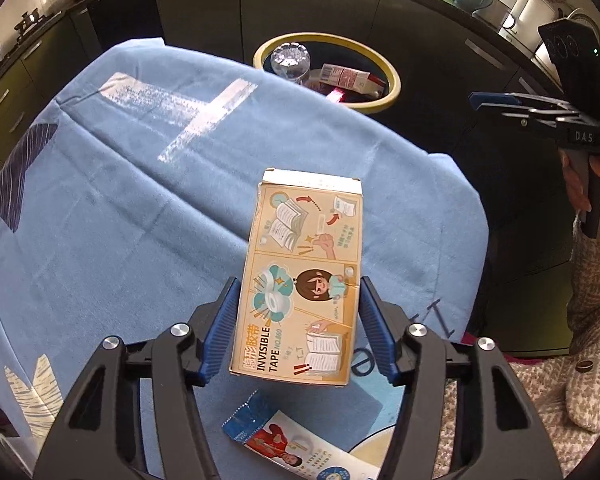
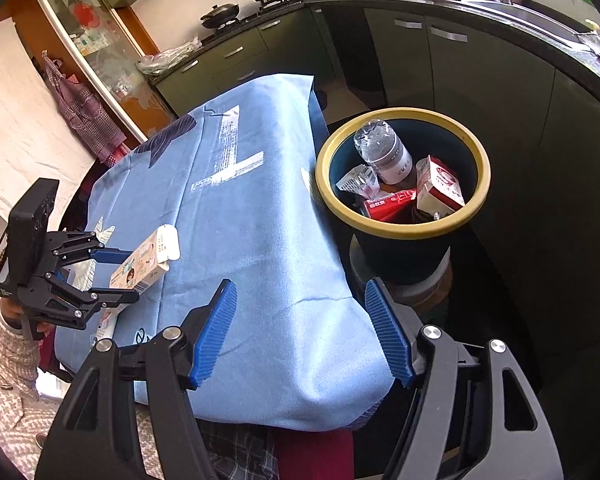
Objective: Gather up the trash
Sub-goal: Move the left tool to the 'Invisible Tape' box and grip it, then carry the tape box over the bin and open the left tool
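Observation:
A tan "invisible tape" box (image 1: pixel 304 272) hangs clear of the blue-clothed table (image 1: pixel 120 200), with my left gripper (image 1: pixel 299 292) shut on its long sides. The right wrist view shows the same box (image 2: pixel 146 258) lifted in the left gripper (image 2: pixel 130 276) at the table's left. A printed wrapper (image 1: pixel 284 444) lies flat on the cloth below the box. My right gripper (image 2: pixel 300 286) stands open with nothing between its pads, above the table's near corner beside the bin. The yellow-rimmed bin (image 2: pixel 404 232) holds a plastic bottle (image 2: pixel 384 152) and red-and-white cartons.
The bin (image 1: pixel 396 84) stands just past the table's far edge, on a low stool. Dark kitchen cabinets curve behind it, with a stove and pans on the counter. A person's knitted sleeve (image 1: pixel 592 300) is at the right.

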